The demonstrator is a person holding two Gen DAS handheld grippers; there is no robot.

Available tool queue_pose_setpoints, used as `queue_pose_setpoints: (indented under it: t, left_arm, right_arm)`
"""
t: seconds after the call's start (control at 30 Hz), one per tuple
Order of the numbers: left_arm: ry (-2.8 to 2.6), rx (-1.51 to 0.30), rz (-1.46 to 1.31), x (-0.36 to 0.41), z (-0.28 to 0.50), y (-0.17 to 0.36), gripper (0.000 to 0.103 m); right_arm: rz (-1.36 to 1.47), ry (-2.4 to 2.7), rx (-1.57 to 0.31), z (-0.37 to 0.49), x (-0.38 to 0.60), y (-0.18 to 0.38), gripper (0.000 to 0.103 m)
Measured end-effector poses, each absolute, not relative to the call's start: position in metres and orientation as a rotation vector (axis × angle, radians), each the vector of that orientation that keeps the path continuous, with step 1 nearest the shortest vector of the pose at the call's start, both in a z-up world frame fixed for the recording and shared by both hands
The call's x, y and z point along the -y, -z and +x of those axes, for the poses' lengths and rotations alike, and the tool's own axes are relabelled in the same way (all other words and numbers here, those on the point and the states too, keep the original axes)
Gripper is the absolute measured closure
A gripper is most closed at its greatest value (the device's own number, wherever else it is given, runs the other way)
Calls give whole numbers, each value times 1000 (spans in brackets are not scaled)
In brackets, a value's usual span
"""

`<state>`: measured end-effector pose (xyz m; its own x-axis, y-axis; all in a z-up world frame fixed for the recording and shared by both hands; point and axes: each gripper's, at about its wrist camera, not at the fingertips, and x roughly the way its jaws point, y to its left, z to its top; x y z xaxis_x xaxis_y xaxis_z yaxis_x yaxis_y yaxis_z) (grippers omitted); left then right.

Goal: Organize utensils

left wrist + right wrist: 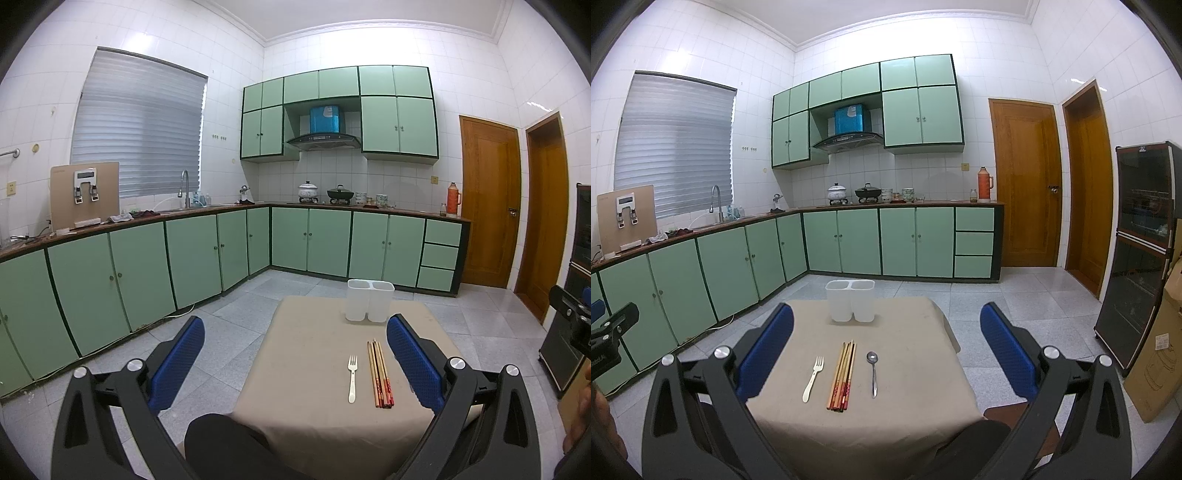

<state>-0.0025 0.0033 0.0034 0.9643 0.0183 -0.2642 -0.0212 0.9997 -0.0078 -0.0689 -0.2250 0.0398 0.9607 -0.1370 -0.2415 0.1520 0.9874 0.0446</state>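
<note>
A cream plastic fork (352,378) (813,377), a bundle of wooden chopsticks (380,373) (843,374) and a metal spoon (873,371) lie side by side on a small table with a beige cloth (295,369) (905,369). A white two-compartment utensil holder (369,300) (850,300) stands upright at the table's far edge. My left gripper (295,363) is open and empty, held above the table's near left part. My right gripper (886,354) is open and empty, above the near edge. The spoon is hidden behind the right finger in the left wrist view.
Green kitchen cabinets and a counter (738,221) run along the left and far walls. Wooden doors (1023,181) stand at the right. A dark glass cabinet (1137,251) and a cardboard box (1160,354) stand to the right of the table. Tiled floor surrounds the table.
</note>
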Motion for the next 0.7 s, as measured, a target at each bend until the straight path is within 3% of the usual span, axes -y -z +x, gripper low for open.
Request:
queue_pose_setpoints:
  t: [0.7]
  left_arm:
    - [-20,-268,-11,-6,0,0,6]
  right_arm:
    - [63,143,-240,-67,227,-36,5]
